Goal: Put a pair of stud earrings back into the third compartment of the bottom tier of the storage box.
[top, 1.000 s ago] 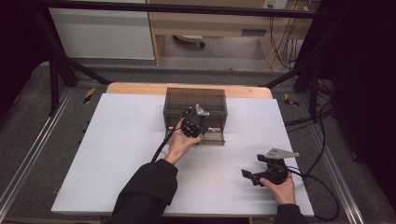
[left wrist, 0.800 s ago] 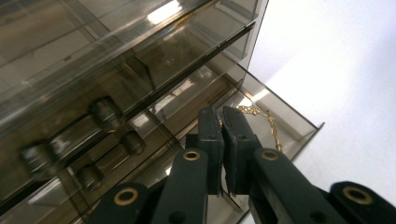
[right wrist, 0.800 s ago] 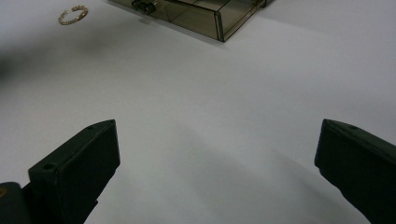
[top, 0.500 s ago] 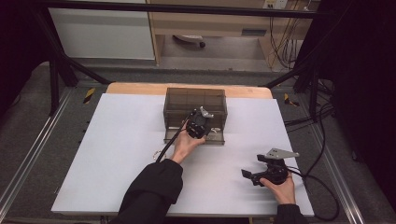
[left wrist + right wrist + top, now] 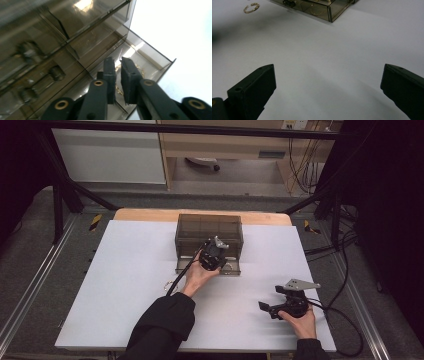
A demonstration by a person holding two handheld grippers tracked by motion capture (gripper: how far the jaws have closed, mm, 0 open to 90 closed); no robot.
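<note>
A: Where are we at this moment?

B: We are at a white bench (image 5: 125, 285). Near the middle of its far edge stands a smoky clear drawer box (image 5: 209, 227), with its bottom drawer (image 5: 150, 56) pulled out toward us. Our left gripper (image 5: 118, 62) points down into that open drawer.

A: Is it holding something?

B: Its jaws have just been opening and now stand a narrow gap apart. A thin gold chain (image 5: 140, 71) lies on the drawer floor right at the fingertips. The pads do not seem to press on it, so we read the chain as let go.

A: And our right gripper?

B: Our right gripper (image 5: 280, 306) rests near the bench's near right corner, jaws spread wide with nothing between them. From its own view a gold hoop earring (image 5: 251, 7) lies on the bare bench, just beside the box, on the box's left in the high view.

A: How do we do this step well?

B: We judge the chain is being put away. We should open a little more, so no link clings to a pad, then lift straight up, clear of the drawer's front wall. Dragging sideways could pull the chain back out over the rim.
</note>
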